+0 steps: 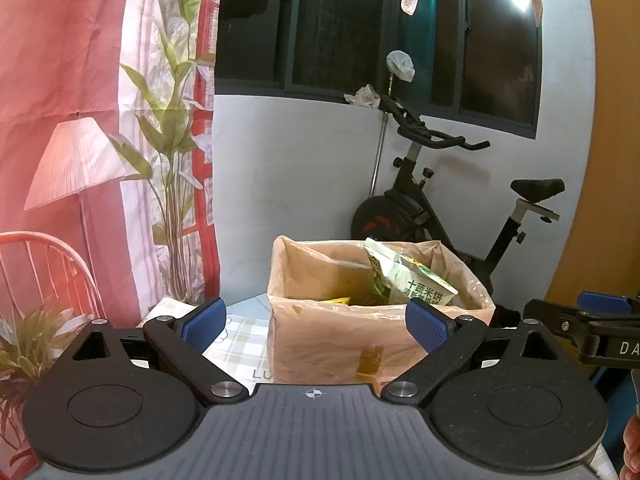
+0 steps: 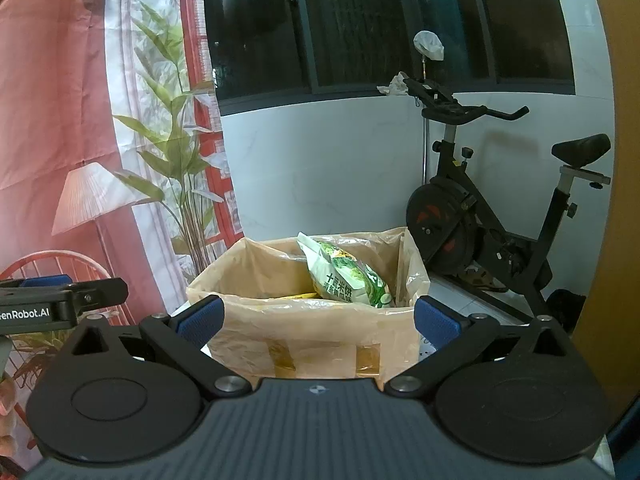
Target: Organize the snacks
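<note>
Looking along our left gripper (image 1: 316,322), we see its two blue-padded fingers (image 1: 202,322) spread wide apart, holding nothing and touching nothing. Straight ahead of it, between the finger pads, stands the brown cardboard box lined with a thin translucent plastic bag (image 1: 320,344), resting on a table covered in a pale checked cloth (image 1: 236,340). A green-and-white snack packet (image 1: 408,280) leans upright inside the box, toward the right finger of this gripper; its printed Chinese characters read roughly "十蔬米饼", with a smaller line beneath that we cannot make out. A scrap of yellow wrapper (image 1: 338,301) shows low in the box, just left of the packet. On the cloth below the box we read only the letters "LU". Our right gripper (image 2: 318,320) is likewise spread wide and empty, with the same box dead ahead between its pads and the packet leaning toward its right side. Each gripper appears at the edge of the other's view: the body in the right wrist view bears the white lettering "enRobot.AI", and the one in the left wrist view shows "DA". Beyond the box and to the right of both grippers stands a black exercise bike (image 2: 500,220) against a white wall, and to the left hangs a pink printed curtain with a lamp and green leaves (image 1: 100,140).
</note>
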A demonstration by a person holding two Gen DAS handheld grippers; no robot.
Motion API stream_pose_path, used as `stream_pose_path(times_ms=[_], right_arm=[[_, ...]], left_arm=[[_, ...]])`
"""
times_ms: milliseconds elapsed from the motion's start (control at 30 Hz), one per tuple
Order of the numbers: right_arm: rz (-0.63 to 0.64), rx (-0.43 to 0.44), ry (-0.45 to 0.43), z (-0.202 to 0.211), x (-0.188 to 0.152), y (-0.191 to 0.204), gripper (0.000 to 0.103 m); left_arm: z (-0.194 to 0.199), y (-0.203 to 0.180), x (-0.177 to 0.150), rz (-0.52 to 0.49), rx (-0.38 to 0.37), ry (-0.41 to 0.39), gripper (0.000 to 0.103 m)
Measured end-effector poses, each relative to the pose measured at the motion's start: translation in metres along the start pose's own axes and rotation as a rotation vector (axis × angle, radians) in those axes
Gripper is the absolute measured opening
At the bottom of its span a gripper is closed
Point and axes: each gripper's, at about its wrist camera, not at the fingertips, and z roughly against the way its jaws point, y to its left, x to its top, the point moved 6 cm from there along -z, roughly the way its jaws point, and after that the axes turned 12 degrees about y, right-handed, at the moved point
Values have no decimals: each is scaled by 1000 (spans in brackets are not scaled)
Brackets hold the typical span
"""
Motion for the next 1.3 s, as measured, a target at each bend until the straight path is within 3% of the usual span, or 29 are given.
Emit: stream_pose_path(times_ms=[1300], right_arm=[[-6, -21, -32, 11, 8, -4, 103]], left_arm=[[4, -3, 5, 7, 2, -23, 98]])
